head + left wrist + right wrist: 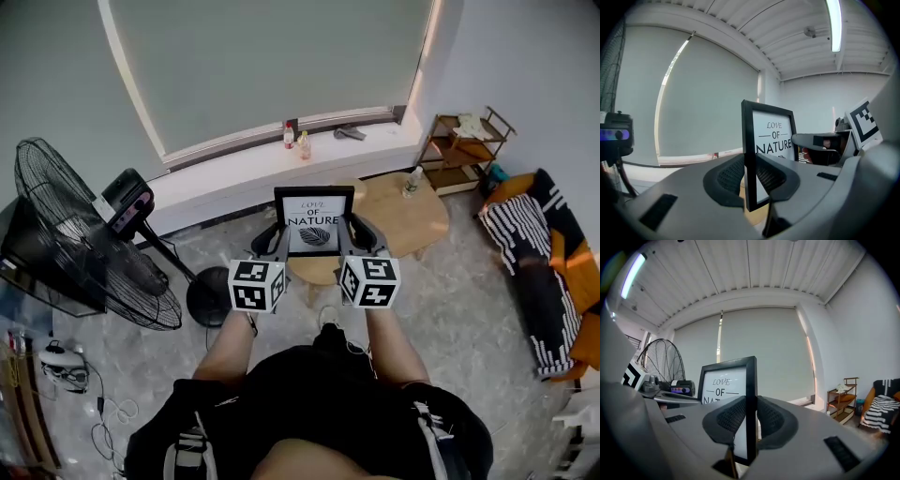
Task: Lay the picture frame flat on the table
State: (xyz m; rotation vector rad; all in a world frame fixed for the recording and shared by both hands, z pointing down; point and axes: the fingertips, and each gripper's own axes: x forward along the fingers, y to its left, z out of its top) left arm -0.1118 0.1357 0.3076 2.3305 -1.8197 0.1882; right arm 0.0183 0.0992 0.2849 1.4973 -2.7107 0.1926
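At the far left of the head view, a black standing fan [89, 244] is seen on the floor, well apart from the work. Left of centre, the left tool [274, 242] is held out in front of the person, and its jaws are clamped on the left edge of the picture frame [314, 223]. The frame, black with a white print reading "Love of Nature", is seen at the centre of the picture. It is held upright in the air with its face towards the person, apparently over the left part of the round wooden desk [417, 220]. Just right of centre, the right tool [354, 240] is clamped on the frame's right edge, so the frame is likely carried evenly from both sides and kept from swinging. In each tool's own view, the thin frame edge is seen pinched between two ribbed pads. The frame is judged not yet laid down: it would have to be tipped flat and lowered onto the desk's bare top. At the upper right, a small wooden rack [466, 145] is seen by the wall
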